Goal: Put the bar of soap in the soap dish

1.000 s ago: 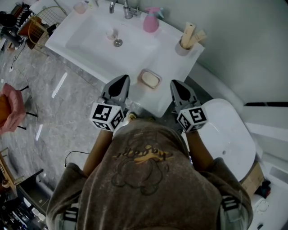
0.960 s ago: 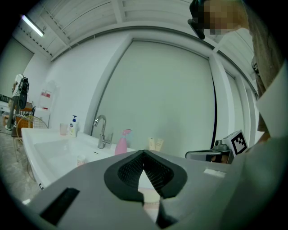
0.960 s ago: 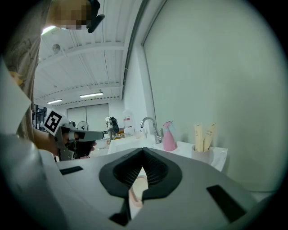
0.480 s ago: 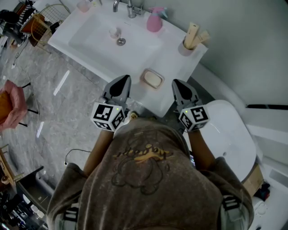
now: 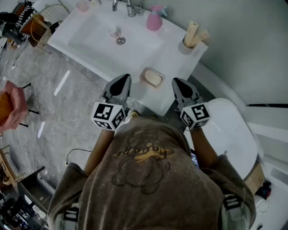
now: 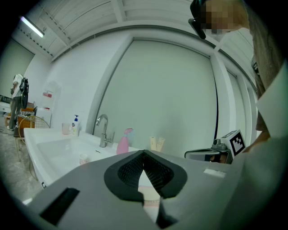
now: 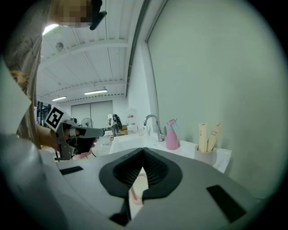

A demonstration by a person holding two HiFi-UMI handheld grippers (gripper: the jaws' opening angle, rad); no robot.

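Cream oval bar of soap (image 5: 153,79) already sat in small pinkish rectangular soap dish (image 5: 155,71) on white sink counter (image 5: 175,58). It was just ahead, between both claws, long axis roughly crosswise. Left gripper (image 5: 121,83) and right gripper (image 5: 179,85) had jaws pinched together, empty, about equally near. Looked done imo.

We see a white washstand (image 5: 175,63) carrying a soap dish (image 5: 153,77) near its front edge, a pink spray bottle (image 5: 154,21) beside the tap (image 5: 130,8), a cup (image 5: 184,47) of sticks at the right corner, and what may be a small tumbler (image 5: 113,31) in the basin (image 5: 135,45).
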